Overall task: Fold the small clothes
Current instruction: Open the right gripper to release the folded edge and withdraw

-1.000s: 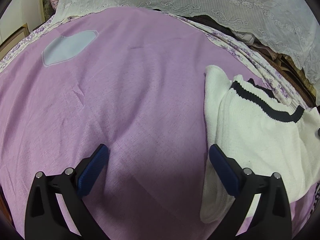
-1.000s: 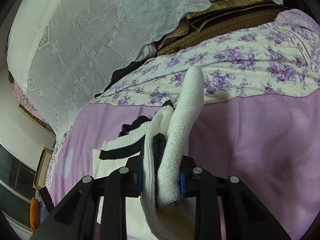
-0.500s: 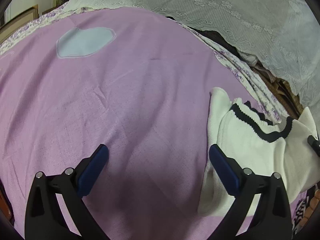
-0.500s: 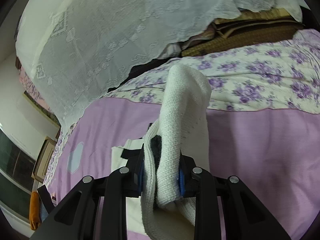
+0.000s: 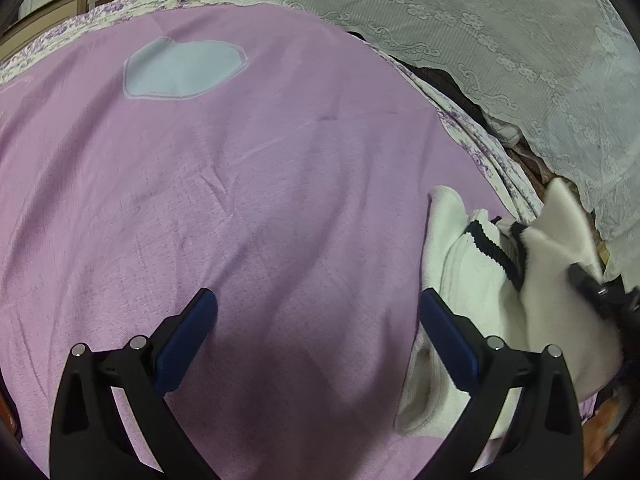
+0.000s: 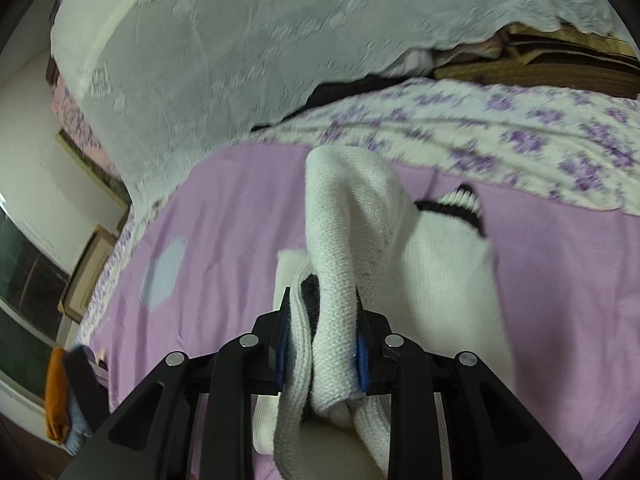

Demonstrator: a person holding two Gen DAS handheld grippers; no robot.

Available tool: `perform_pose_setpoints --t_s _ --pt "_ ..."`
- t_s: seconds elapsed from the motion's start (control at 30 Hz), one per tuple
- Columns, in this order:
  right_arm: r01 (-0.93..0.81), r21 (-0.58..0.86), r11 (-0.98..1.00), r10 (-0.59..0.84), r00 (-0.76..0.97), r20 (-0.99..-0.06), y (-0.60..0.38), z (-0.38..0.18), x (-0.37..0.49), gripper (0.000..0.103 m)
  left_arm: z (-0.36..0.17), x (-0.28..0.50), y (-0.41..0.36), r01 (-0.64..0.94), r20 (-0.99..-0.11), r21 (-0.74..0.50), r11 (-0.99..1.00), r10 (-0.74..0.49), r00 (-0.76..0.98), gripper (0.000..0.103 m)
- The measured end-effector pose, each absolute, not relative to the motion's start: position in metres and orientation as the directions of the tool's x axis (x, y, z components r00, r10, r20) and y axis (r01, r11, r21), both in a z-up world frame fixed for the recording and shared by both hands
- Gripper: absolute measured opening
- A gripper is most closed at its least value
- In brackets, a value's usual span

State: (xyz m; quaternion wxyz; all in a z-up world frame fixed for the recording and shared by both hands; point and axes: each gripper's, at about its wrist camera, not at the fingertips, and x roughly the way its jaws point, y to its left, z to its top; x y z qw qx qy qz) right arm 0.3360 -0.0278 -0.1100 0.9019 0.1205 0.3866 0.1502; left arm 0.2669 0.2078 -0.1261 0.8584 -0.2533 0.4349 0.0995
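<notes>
what changed: the right gripper (image 6: 322, 344), clamped on a bunch of white sock (image 6: 340, 248), has swung the toe end up and over compared with a second ago, so the sock now arcs back toward the black-striped cuff (image 6: 460, 204) instead of standing up against the flowery sheet (image 6: 520, 136).
what it means: looks to me like the fold is mid-swing, toe heading for cuff. Not laid down yet, so I'd call it roughly halfway.
left gripper (image 5: 318, 320): jaws wide apart, nothing in them, hovering over the purple bed cover (image 5: 240, 200) just left of the socks. It has drifted a bit further from them.
where the socks are: on the bed, right side of the left view, one end lifted by the right gripper.
left view only: the bottom sock (image 5: 440, 264) lying flat on the cover, and the lifted flap seen from the side.
right view only: the actual pinch, several layers squeezed between the pads, plus folded clothes (image 6: 64, 396) at the bed edge.
</notes>
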Motion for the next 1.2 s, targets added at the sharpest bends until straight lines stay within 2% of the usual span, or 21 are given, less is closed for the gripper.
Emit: perform_pose_setpoints --t_s 0.4,0.43,0.57,0.63,0.8,0.9,0.97,1.1,1.2 --pt "-0.191 0.268 0.944 0.327 0.643 -0.693 0.008 -0.135 0.338 0.027 -0.127 0.268 0.211 -0.398 -0.798 -0.359 0.844 -0.055 0.601 0.098" --pt "-0.193 0.259 0.946 0.322 0.635 -0.702 0.012 -0.141 0.338 0.028 -0.127 0.268 0.210 -0.399 -0.799 -0.356 0.845 -0.053 0.600 0.098" --pt "-0.247 0.272 0.930 0.367 0.584 -0.724 0.026 -0.157 0.338 0.046 -0.130 0.270 0.210 -0.400 -0.805 -0.341 0.851 -0.044 0.592 0.098" --pt "-0.269 0.214 0.939 0.338 0.614 -0.713 0.030 -0.153 0.332 0.046 -0.131 0.271 0.210 -0.402 -0.808 -0.331 0.854 -0.036 0.588 0.098" --pt "-0.320 0.225 0.920 0.384 0.628 -0.677 0.017 -0.133 0.313 0.047 -0.131 0.271 0.211 -0.399 -0.808 -0.334 0.854 -0.042 0.588 0.098" --pt "-0.373 0.141 0.917 0.371 0.666 -0.647 0.006 -0.116 0.288 0.048 -0.132 0.272 0.210 -0.400 -0.810 -0.328 0.856 -0.037 0.585 0.098" --pt "-0.409 0.087 0.908 0.366 0.677 -0.638 -0.001 -0.111 0.269 0.059 -0.132 0.272 0.209 -0.399 -0.811 -0.323 0.858 -0.033 0.584 0.098" --pt "-0.458 -0.013 0.889 0.343 0.682 -0.646 -0.003 -0.118 0.243 0.064 -0.132 0.272 0.206 -0.398 -0.813 -0.306 0.865 -0.020 0.582 0.098" --pt "-0.507 -0.123 0.853 0.319 0.693 -0.647 0.007 -0.129 0.229 0.072 -0.134 0.273 0.203 -0.397 -0.816 -0.288 0.872 -0.006 0.578 0.098"
